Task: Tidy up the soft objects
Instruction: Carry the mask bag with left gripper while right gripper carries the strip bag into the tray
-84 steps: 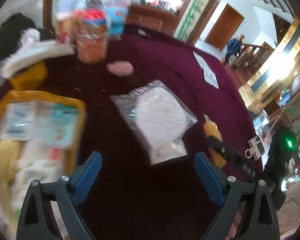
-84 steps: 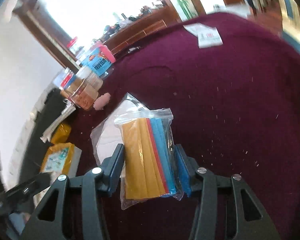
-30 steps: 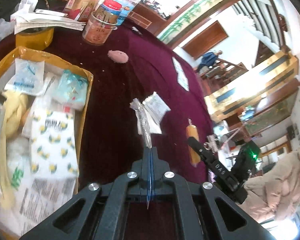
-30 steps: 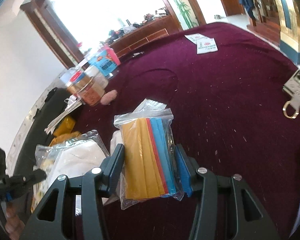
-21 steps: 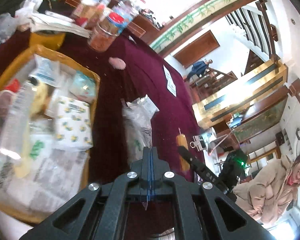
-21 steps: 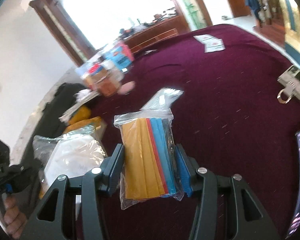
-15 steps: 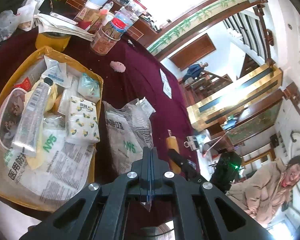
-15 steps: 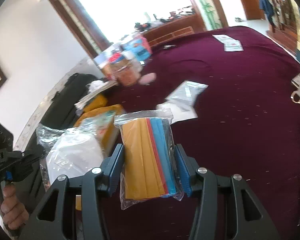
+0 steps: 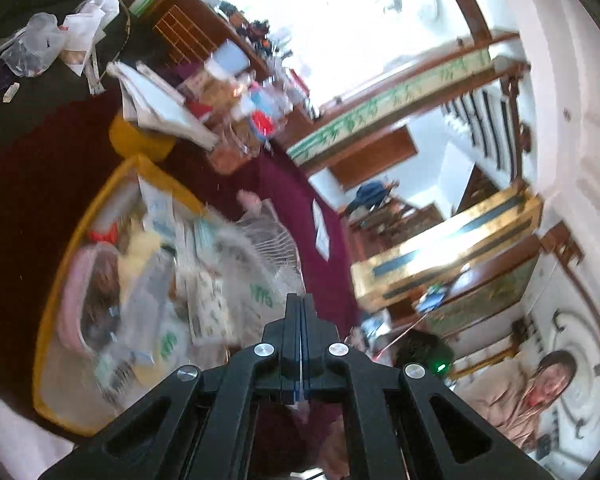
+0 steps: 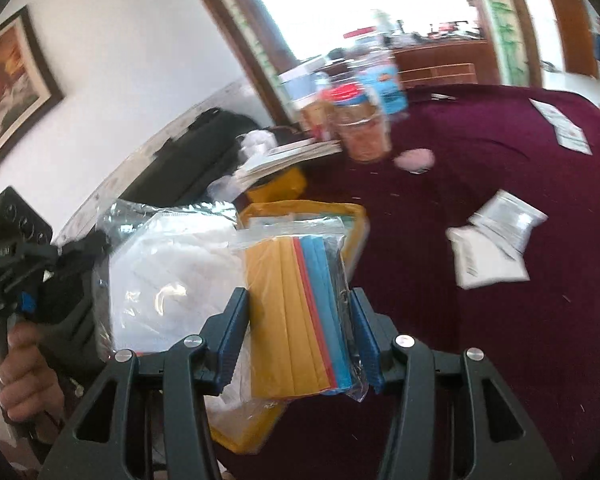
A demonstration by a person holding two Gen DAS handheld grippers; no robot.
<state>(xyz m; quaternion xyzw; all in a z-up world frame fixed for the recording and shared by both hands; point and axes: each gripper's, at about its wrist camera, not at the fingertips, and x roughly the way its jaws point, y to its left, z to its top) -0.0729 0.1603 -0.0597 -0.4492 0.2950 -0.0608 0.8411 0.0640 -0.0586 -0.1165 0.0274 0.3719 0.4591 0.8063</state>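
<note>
While my right gripper (image 10: 300, 312) clamps the cloth pack (image 10: 300, 316) by its two long sides, the blue pads press flat against the plastic. The pack stands on end between the jaws, its long axis running straight ahead along the fingers, zip edge at the far end, yellow folds to the left and blue ones to the right. Its near end hangs a little past the pads toward the wrist.

My left gripper (image 9: 300, 312) is pinched fully together on a thin edge of the mask bag (image 9: 256, 264). From the wrist view that bag streams forward and left from the tips, blurred, with green print on it. Seen from the right wrist, the mask bag (image 10: 172, 276) hangs broadside just left of the cloth pack, touching or nearly so.

Beyond and below both loads is the yellow bin (image 9: 56, 280), stuffed with packets. Ahead and right of the right jaws, a small packet (image 10: 496, 240) lies on the maroon cloth (image 10: 520, 360), well apart. Farther on sit a pink lump (image 10: 416, 159) and a jar (image 10: 360, 124).
</note>
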